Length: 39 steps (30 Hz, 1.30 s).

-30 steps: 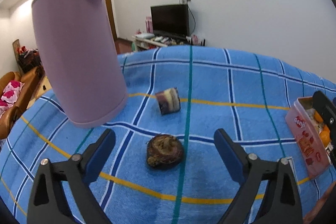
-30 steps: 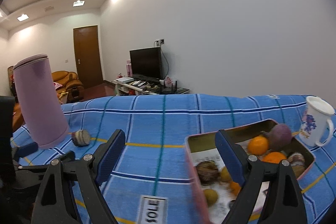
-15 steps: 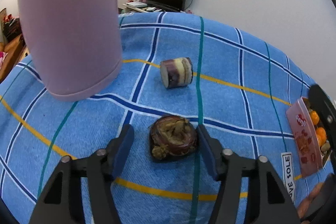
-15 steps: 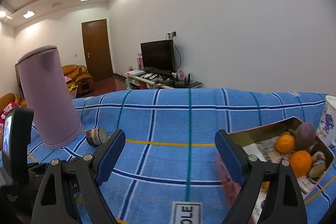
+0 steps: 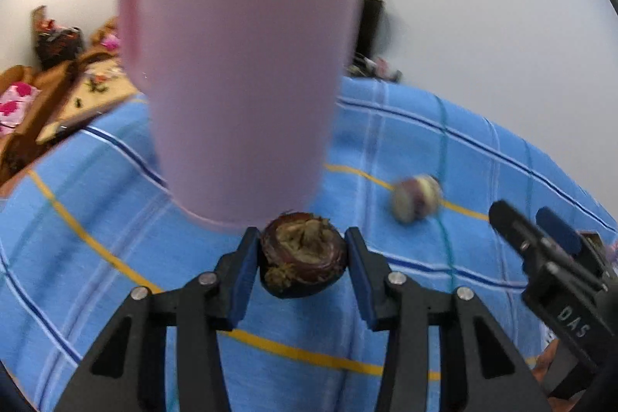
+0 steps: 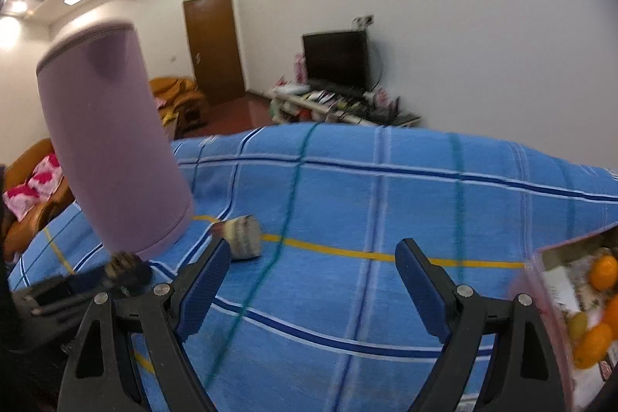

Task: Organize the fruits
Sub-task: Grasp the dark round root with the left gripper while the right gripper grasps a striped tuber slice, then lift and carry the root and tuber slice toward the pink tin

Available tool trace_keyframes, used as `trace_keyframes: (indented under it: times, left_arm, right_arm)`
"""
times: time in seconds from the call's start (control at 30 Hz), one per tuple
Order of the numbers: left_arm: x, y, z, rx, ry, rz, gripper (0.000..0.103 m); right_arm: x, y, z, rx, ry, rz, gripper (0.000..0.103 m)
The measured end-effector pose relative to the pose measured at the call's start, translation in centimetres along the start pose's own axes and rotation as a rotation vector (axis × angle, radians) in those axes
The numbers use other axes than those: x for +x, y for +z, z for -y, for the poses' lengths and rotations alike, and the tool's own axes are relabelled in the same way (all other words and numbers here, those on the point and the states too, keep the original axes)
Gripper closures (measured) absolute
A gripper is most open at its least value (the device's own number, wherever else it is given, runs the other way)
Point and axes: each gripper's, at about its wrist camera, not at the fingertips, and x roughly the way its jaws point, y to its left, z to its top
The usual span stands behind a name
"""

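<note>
Left tongs [image 5: 302,259] clamped on the mangosteen [image 5: 302,255]; right tongs [image 6: 311,280] spread wide, empty.

Left jaws have just been closing, and both blue pads now press the sides of the dark, split mangosteen, right in front of the base of the purple kettle [image 5: 239,64] on the blue plaid tablecloth [image 5: 444,149]. Whether the fruit is clear of the cloth, can't tell. Second piece, a cut chunk with pale banded flesh [image 6: 244,237], lies on the cloth just right of the kettle base, untouched; right tongs sit over bare cloth near it. Pink tin [image 6: 540,300] holding oranges [image 6: 603,272] is far right of the kettle, at the frame edge. Both views motion-blurred.
</note>
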Motion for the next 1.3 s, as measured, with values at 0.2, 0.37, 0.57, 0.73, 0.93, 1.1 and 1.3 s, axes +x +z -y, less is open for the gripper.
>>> trace_keyframes:
  times: [0.2,0.37,0.57,0.73,0.93,1.1,1.3]
  left_arm:
    - [0.2,1.3,-1.4,-0.016,0.074,0.047,0.057]
    - [0.8,1.4,-1.9,-0.021,0.075,0.023,0.057]
    - [1.1,1.2,-1.0,0.010,0.105,0.026,0.057]
    - [1.2,1.0,-0.4,0.041,0.126,0.037,0.057]
    - [0.5,0.7,0.3,0.069,0.126,0.078,0.057]
    - [-0.3,0.4,0.7,0.091,0.133,0.114,0.057]
    - [-1.5,0.2,0.9,0.104,0.149,0.163,0.057]
  right_arm:
    - [3.9,1.1,-2.8,-0.025,0.049,-0.101,0.015]
    - [6.7,1.7,-4.4,-0.034,0.063,-0.185,0.015]
    - [8.5,1.3,-6.1,-0.098,0.023,-0.279,0.048]
    - [8.3,1.0,-5.9,-0.093,0.012,-0.291,0.064]
    - [5.2,0.7,-4.6,-0.026,0.016,-0.186,0.064]
    - [1.6,-0.1,-4.3,-0.007,-0.007,-0.062,0.064]
    - [-2.1,-0.9,-4.3,-0.014,-0.031,0.055,0.064]
